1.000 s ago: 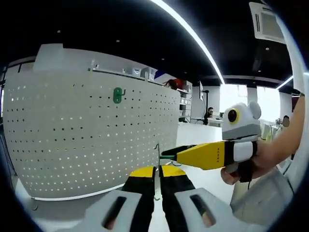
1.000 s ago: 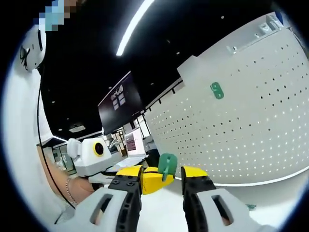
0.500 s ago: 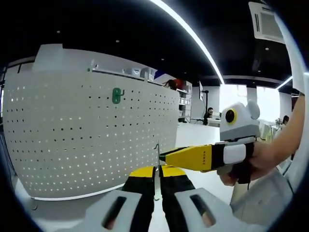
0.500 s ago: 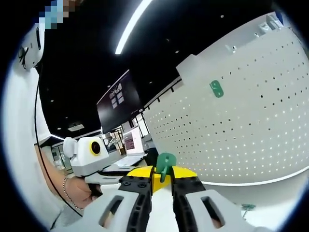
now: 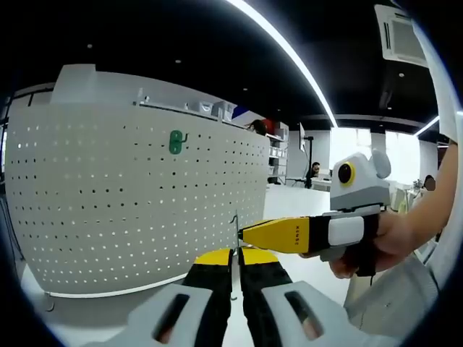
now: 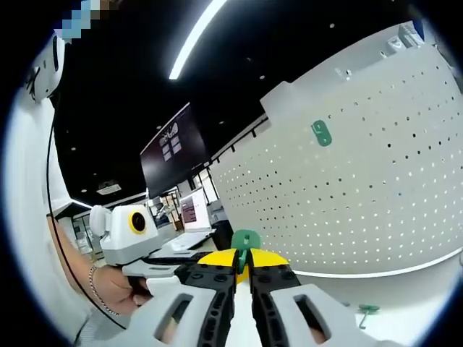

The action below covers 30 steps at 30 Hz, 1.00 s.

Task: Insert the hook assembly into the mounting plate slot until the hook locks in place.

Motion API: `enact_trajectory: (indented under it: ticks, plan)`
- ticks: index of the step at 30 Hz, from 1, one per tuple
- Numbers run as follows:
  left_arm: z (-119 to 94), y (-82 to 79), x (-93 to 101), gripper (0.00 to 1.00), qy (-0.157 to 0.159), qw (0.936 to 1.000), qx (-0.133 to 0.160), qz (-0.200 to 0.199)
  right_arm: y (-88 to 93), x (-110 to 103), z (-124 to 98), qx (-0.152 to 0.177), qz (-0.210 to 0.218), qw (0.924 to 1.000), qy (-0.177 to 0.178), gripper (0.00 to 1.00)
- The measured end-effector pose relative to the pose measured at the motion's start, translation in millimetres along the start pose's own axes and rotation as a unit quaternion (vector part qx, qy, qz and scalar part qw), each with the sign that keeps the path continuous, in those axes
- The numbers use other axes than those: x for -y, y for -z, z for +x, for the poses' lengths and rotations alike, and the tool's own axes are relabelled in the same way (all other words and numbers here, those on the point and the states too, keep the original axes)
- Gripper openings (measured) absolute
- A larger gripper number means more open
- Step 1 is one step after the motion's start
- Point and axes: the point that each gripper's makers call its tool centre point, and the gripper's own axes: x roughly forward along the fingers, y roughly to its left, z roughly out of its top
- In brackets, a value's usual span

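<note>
A: How far along is it?

B: My read is about midway. In the left gripper view the pegboard (image 5: 137, 195) stands upright on the white surface (image 5: 108, 311), and one green hook (image 5: 176, 142) is already mounted high on it. To the right of the pegboard, the left gripper (image 5: 233, 278) has its jaws nearly together on a thin metal plate (image 5: 234, 249) held edge-on. The right gripper (image 5: 249, 233) comes in from the right with its yellow jaws closed, their tips meeting the top of that plate.

A: And the hook to be inserted?

B: In the right gripper view, the left gripper (image 6: 177, 256) reaches in from the left with a hand (image 6: 116, 285) behind it. To the left of the pegboard (image 6: 347, 210), the right gripper (image 6: 242, 271) has its jaws pinched on a green hook piece (image 6: 244, 244), which sticks up between the tips. I cannot tell whether it has entered the plate's slot, and nothing shows it locked. So pushing it home looks like what is left.

A: Any containers?

B: None. A small green part (image 6: 367, 311) lies loose on the surface (image 6: 405, 303) below the pegboard, and the mounted hook (image 6: 320, 133) sits high on the board.
</note>
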Motion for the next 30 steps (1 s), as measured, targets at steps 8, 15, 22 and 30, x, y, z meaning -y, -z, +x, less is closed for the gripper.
enact_trajectory:
  ticks: [8,15,22,30]
  plan:
    - [-0.8,0.6,-0.9,0.03,-0.003,1.0000,-0.002,0.004,0.4,-0.8,1.2,-0.001,-0.007,1.0000,0.005,0.02]
    - [-0.8,0.3,0.2,0.03,-0.002,1.0000,-0.001,0.006,0.2,-0.8,0.3,-0.001,-0.005,1.0000,0.008,0.02]
    - [-0.9,1.2,-0.1,0.03,-0.003,1.0000,-0.002,0.003,0.9,-1.1,0.5,-0.001,-0.010,0.9999,0.010,0.01]
    - [-1.0,2.1,-0.2,0.03,-0.003,1.0000,-0.003,0.002,1.5,-0.3,0.3,-0.005,-0.010,0.9999,0.010,0.01]
